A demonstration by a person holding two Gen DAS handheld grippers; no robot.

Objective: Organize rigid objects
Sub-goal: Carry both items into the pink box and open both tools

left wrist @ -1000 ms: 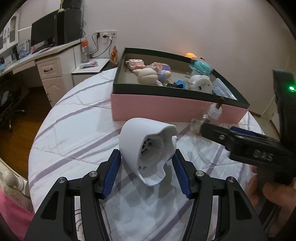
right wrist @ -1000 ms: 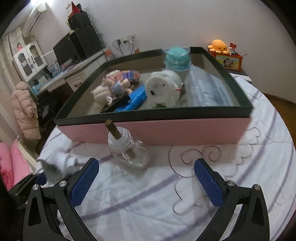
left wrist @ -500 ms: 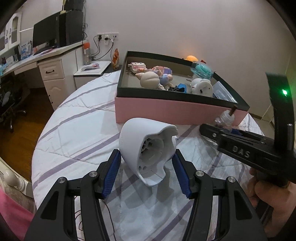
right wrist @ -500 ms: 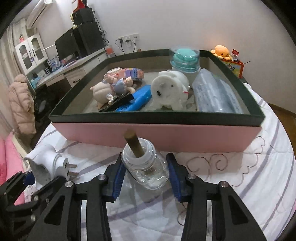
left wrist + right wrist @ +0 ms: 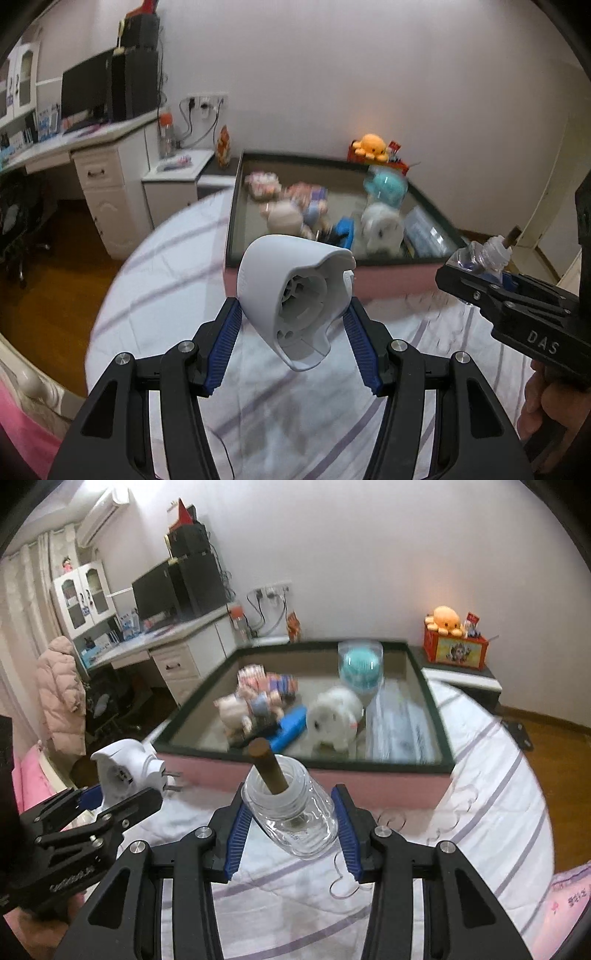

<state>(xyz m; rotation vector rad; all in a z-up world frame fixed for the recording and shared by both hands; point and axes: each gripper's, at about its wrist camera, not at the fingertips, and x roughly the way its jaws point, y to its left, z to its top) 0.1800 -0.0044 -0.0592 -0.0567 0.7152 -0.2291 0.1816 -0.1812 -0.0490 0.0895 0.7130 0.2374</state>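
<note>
Both claws loaded, box ahead.

My left claw [image 5: 291, 325] clamps the white plug [image 5: 295, 295]; my right claw [image 5: 291, 825] grips the jar [image 5: 291, 812], stick tilted up-left. The box [image 5: 369, 775] lies just beyond both, below them, the jar nearer its wall.

Left gripper [image 5: 291, 325] and right gripper [image 5: 293, 819] held side by side, angled downward, fingers clamped on loads.
</note>
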